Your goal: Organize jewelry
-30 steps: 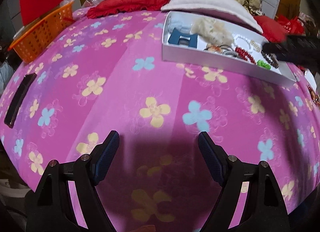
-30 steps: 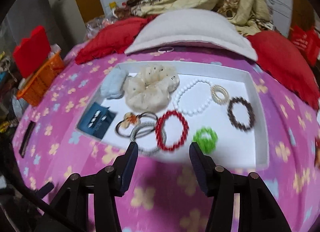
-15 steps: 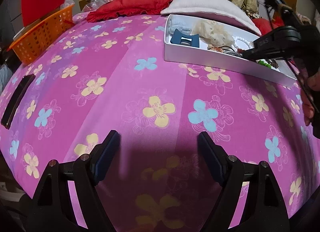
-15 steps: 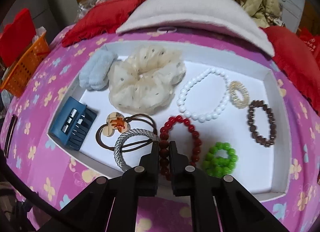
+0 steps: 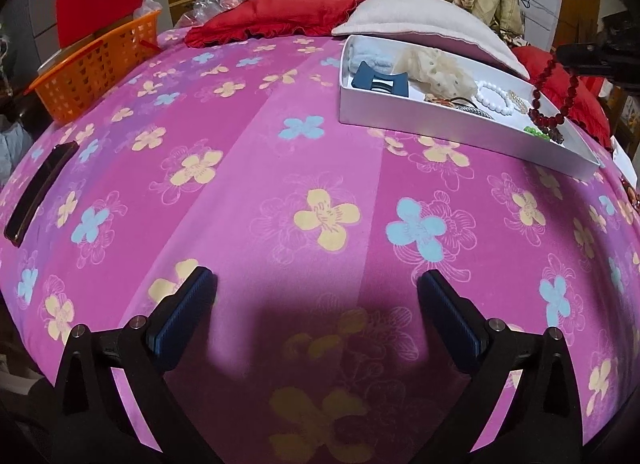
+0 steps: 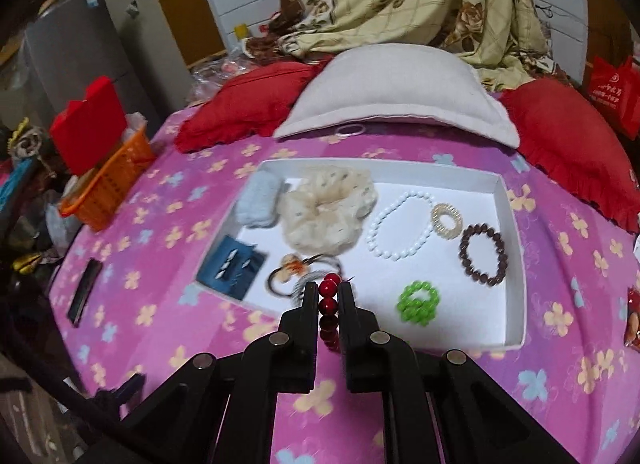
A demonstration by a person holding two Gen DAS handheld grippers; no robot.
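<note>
- Between the pads of your right gripper (image 6: 329,296) sits the red bead bracelet (image 6: 328,287): the jaws are pinched nearly together on two of its beads, and the rest of the loop drops out of sight under the fingers.
- From the left wrist view that same bracelet hangs as a long loop below the right gripper, its lowest beads over the near right part of the white tray (image 5: 440,131); whether they touch the tray floor cannot be told.
- You hold it by a single short stretch of beads, probably so the loop hangs free of the other pieces.
- Left in the tray are the white bead bracelet (image 6: 400,223), the brown bead bracelet (image 6: 482,254), the green bead ring (image 6: 418,302), the cream scrunchie (image 6: 328,207) and the blue hair clip (image 6: 232,264), laid apart from one another.
- Your left gripper (image 5: 316,304) points down at bare flowered bedspread (image 5: 280,167), well away from the tray; its jaws are opening wide with nothing between them, likely readying to take or steady something.
- Judging by the tray, sorting is only begun.
</note>
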